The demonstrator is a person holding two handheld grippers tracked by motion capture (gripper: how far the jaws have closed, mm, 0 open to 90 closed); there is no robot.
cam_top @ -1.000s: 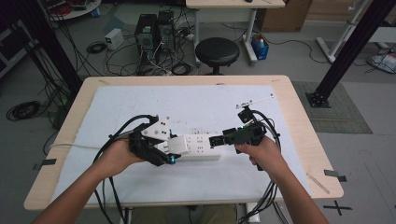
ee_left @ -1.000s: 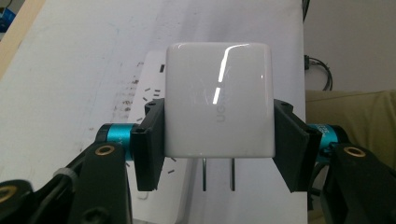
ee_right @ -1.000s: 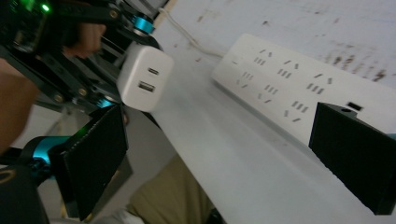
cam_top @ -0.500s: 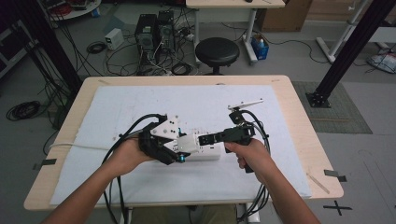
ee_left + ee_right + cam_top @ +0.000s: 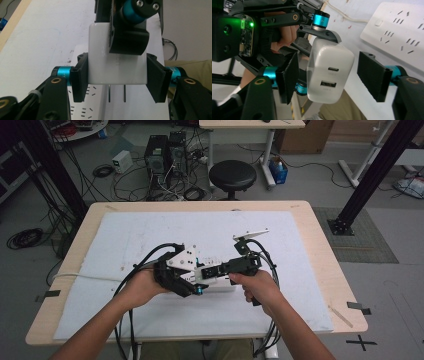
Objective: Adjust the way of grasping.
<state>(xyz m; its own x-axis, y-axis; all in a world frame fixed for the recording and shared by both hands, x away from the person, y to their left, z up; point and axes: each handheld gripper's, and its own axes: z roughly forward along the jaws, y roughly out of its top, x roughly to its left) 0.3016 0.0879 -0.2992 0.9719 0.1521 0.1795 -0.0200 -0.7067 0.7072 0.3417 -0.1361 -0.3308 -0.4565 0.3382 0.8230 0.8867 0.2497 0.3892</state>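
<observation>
A white charger [image 5: 116,65] with two metal prongs hangs just above a white power strip [image 5: 86,105]. My left gripper [image 5: 117,82] is shut on its sides, prongs pointing down. In the right gripper view the same charger [image 5: 328,72] shows its two ports. It sits between the pads of my right gripper [image 5: 329,75], whose jaws have just been closing; a gap still shows at the right pad [image 5: 372,75]. In the high view the left gripper [image 5: 182,272] and right gripper [image 5: 222,268] meet nose to nose over the power strip [image 5: 222,288].
A white mat [image 5: 150,235] covers most of the wooden table [image 5: 320,250]. Black cables [image 5: 142,265] trail from both grippers toward the front edge. The power strip's white cord [image 5: 85,276] runs off to the left. A stool and computers stand beyond the far edge.
My right gripper has moved left to the left gripper, and its jaws have narrowed around the charger. The left gripper has kept its hold and shifted only slightly.
</observation>
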